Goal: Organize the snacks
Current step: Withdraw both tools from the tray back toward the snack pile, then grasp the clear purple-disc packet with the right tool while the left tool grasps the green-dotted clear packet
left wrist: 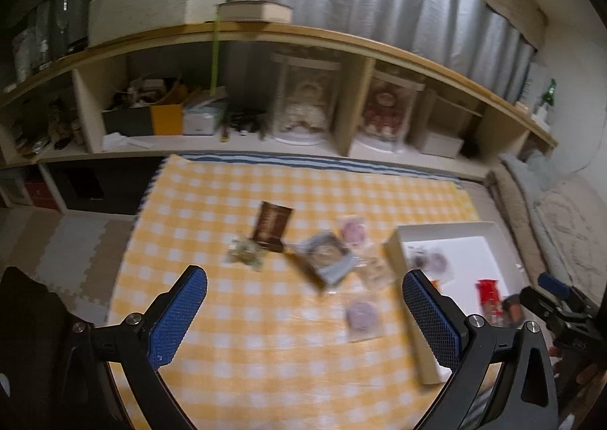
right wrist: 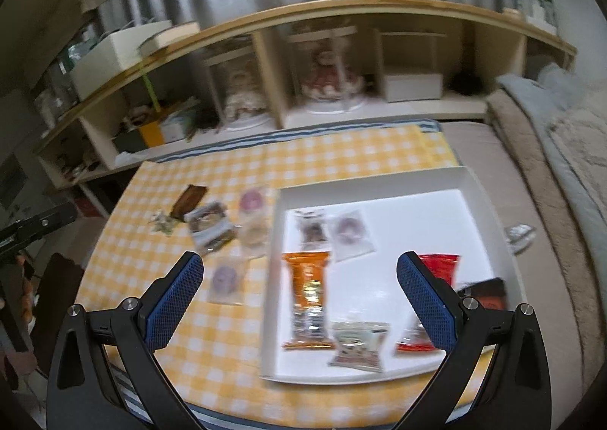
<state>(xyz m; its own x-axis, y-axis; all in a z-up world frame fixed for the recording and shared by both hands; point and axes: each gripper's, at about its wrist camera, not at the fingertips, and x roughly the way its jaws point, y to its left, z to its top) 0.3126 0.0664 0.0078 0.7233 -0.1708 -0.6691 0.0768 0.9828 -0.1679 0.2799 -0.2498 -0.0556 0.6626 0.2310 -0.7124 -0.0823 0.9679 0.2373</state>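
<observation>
Both grippers hang above a table covered in a yellow checked cloth (right wrist: pixel 341 157), and both stand wide apart with nothing between the fingers. The left gripper (left wrist: pixel 303 301) is over the loose snacks on the cloth; the right gripper (right wrist: pixel 299 289) is over the near part of a white tray (right wrist: pixel 470 183) at the right of the table.

In the tray lie an orange packet (right wrist: pixel 308 297), a red packet (right wrist: pixel 440 270) partly behind the right finger, a pale packet (right wrist: pixel 358 344) at the near edge, a dark packet (right wrist: pixel 489 293) at the right wall, and two small clear bags (right wrist: pixel 347 233) at the far left corner.

Left of the tray, on the cloth, lie a brown packet (left wrist: pixel 272 226), a grey-blue packet (left wrist: pixel 327 255) just right of it, a small greenish packet (left wrist: pixel 246 253) to its left, and clear bags holding purple rings (left wrist: pixel 362 314), the nearest one close to the tray's left wall. The view is blurred, so labels cannot be read.

A low shelf (left wrist: pixel 341 47) runs along the far side
</observation>
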